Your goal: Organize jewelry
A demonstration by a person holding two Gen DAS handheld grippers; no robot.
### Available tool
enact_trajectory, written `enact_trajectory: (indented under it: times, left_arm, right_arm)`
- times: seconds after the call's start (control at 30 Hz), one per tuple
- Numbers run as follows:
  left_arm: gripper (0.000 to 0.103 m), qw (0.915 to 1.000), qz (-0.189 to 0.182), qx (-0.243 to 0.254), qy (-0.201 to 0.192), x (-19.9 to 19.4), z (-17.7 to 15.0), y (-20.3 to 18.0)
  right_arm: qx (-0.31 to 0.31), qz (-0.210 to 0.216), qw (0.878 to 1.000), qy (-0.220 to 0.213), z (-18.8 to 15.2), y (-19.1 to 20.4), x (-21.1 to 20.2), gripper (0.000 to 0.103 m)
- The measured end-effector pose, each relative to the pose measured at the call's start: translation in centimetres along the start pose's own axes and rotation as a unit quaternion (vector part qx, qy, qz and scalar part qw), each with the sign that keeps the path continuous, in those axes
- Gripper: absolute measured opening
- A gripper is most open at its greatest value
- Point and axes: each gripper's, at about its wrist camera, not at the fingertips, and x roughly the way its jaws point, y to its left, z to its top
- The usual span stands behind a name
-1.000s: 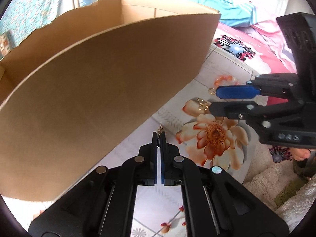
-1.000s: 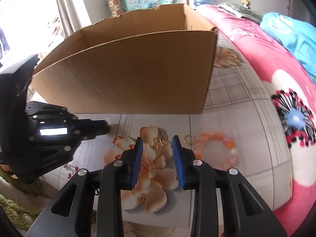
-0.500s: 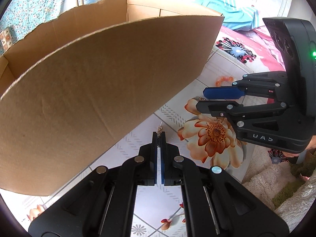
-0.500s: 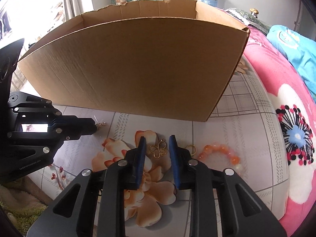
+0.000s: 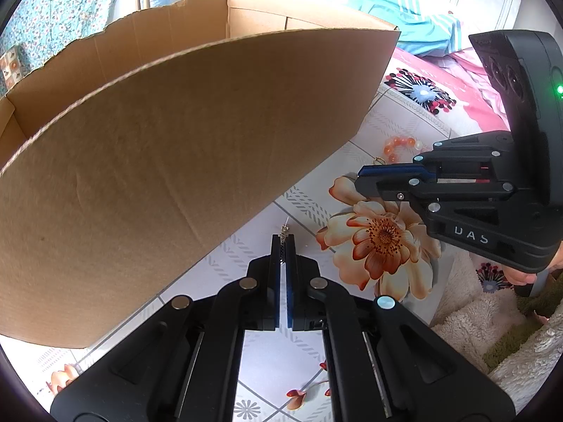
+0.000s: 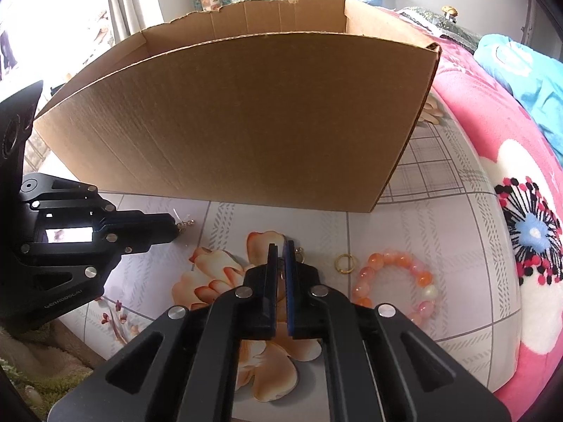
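My left gripper (image 5: 282,237) is shut on a small silvery chain piece (image 5: 283,229) that pokes out past its tips, close to the front wall of a large cardboard box (image 5: 176,147). It also shows in the right wrist view (image 6: 172,227) with the chain end (image 6: 185,224) dangling. My right gripper (image 6: 280,246) is shut on a gold earring (image 6: 299,251) lying on the flowered cloth. It shows in the left wrist view (image 5: 362,176). A gold ring (image 6: 344,263) and an orange bead bracelet (image 6: 397,281) lie to its right.
The open cardboard box (image 6: 246,123) stands just beyond both grippers. A pink flowered blanket (image 6: 510,193) lies to the right. A fluffy cream rug (image 5: 475,316) borders the cloth at the near edge.
My right gripper has closed from open onto the gold earring and dropped down to the cloth. The left gripper stays shut on the chain and has barely moved.
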Motion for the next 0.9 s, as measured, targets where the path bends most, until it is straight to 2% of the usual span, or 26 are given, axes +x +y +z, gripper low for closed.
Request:
enact_trajectory:
  times: [0.47, 0.6, 0.73, 0.9]
  left_arm:
    - [0.002, 1.0, -0.001, -0.001, 0.0, 0.0, -0.1, 0.0]
    - [0.002, 1.0, -0.001, 0.001, 0.001, 0.0, -0.1, -0.1]
    - [0.002, 1.0, -0.002, -0.001, 0.001, 0.0, -0.1, -0.1]
    - [0.002, 1.0, -0.002, 0.0, 0.0, 0.0, -0.1, 0.0]
  right_arm:
    - [0.056, 0.013, 0.998, 0.014, -0.8, -1.4, -0.3, 0.007]
    - [0.062, 0.033, 0.997, 0.018, -0.8, -1.4, 0.1, 0.016]
    - [0.065, 0.061, 0.996, 0.025, -0.9, -0.7, 0.2, 0.016]
    - [0.064, 0.068, 0.995, 0.023, -0.9, -0.2, 0.0, 0.016]
